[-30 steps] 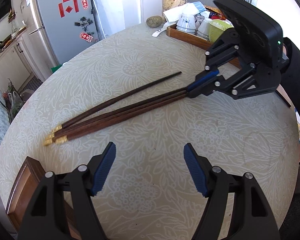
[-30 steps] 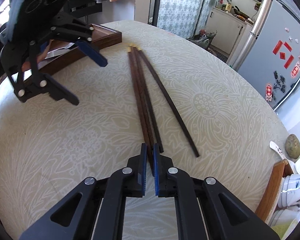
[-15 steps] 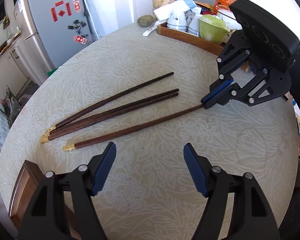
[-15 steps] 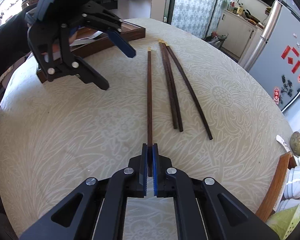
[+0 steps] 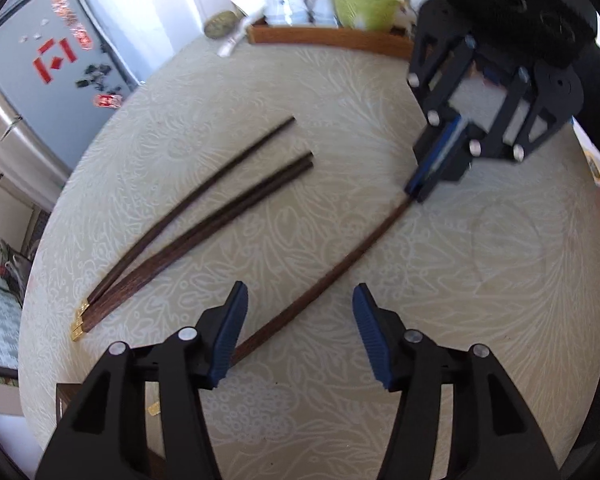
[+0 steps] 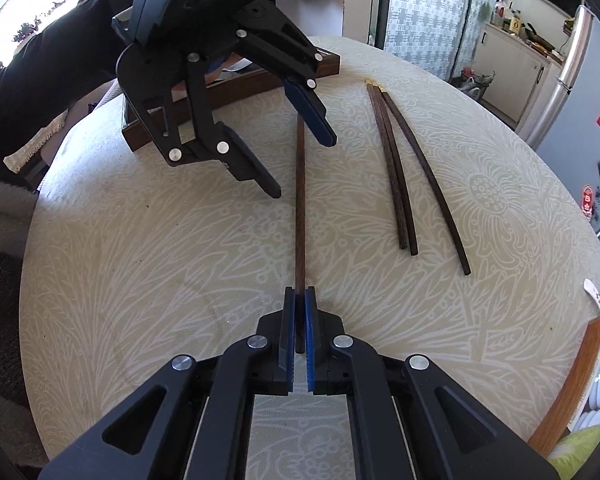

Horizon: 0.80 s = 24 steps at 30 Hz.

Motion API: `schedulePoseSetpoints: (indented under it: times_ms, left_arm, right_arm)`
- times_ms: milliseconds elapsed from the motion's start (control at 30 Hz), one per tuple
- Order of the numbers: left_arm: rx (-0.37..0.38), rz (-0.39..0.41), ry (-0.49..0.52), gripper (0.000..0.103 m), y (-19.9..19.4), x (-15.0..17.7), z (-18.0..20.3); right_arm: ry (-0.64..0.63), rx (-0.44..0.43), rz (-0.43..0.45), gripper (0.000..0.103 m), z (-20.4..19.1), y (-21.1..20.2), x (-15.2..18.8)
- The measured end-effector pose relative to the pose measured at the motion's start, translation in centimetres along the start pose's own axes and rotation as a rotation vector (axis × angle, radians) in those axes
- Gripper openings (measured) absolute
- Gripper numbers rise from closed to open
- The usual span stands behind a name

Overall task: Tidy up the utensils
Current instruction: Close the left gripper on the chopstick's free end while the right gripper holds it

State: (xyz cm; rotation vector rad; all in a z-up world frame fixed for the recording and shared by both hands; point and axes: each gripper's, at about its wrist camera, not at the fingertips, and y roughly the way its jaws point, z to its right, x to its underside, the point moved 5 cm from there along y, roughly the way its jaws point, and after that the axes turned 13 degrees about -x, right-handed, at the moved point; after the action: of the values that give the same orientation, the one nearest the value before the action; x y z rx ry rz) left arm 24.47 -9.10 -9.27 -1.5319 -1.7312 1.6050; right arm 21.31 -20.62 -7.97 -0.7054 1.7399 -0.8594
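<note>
While the right claw [image 6: 299, 300] is pressed together on the thin end of a single dark chopstick [image 6: 300, 200], pinching it between blue pads, the left claw [image 5: 298, 320] stands spread, its two fingers apart with that chopstick's shaft passing under the gap toward one finger. The held chopstick [image 5: 320, 280] runs across the middle of the round, leaf-patterned worktop [image 6: 140, 260], its far end hidden behind the left claw [image 6: 296, 148] in the right wrist view. Three further chopsticks [image 6: 404, 176] lie flat on the worktop, well apart from the held one: two touch side by side, and the third [image 5: 196, 208] fans away from them at the thin ends while their gold-capped ends [image 5: 80, 318] meet near the worktop's edge. A dark wooden tray [image 6: 252, 84] sits at the worktop's edge behind the left claw; whether anything lies in it cannot be told. At the opposite edge a lighter wooden tray [image 5: 332, 38] holds white cups [image 5: 296, 2] and a green bowl [image 5: 364, 2], blurred in the left wrist view. A white spoon [image 6: 596, 294] and a rounded stone-like object [image 5: 220, 24] lie beside that tray. A grey refrigerator [image 5: 68, 92] with red stickers stands beyond the worktop.
</note>
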Motion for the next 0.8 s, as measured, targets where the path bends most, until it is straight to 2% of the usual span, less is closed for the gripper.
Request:
schedulePoseSetpoints:
  times_ms: [100,133,200,400,567,800]
  left_arm:
    - [0.032,-0.015,0.042,0.053,0.2,-0.1,0.5]
    - [0.044,-0.013,0.052,0.046,0.1,-0.1,0.6]
    - [0.065,-0.010,0.068,0.041,0.2,-0.1,0.9]
    - [0.129,-0.038,0.082,0.014,0.4,-0.7,1.5]
    - [0.160,-0.052,0.052,0.012,0.4,-0.6,1.3]
    - [0.123,-0.036,0.075,0.008,-0.5,0.1,1.8]
  right_arm:
    - [-0.002,-0.002,-0.004,0.004,0.1,-0.1,0.1]
    - [-0.002,-0.005,-0.005,0.004,0.1,-0.2,0.0]
    - [-0.002,-0.010,-0.005,0.004,0.3,-0.2,-0.1]
    - [-0.007,-0.028,-0.013,0.005,0.4,-0.1,-0.3]
    - [-0.021,-0.024,-0.022,0.005,0.2,-0.1,-0.6]
    - [-0.029,-0.014,-0.004,0.006,0.3,-0.3,-1.0]
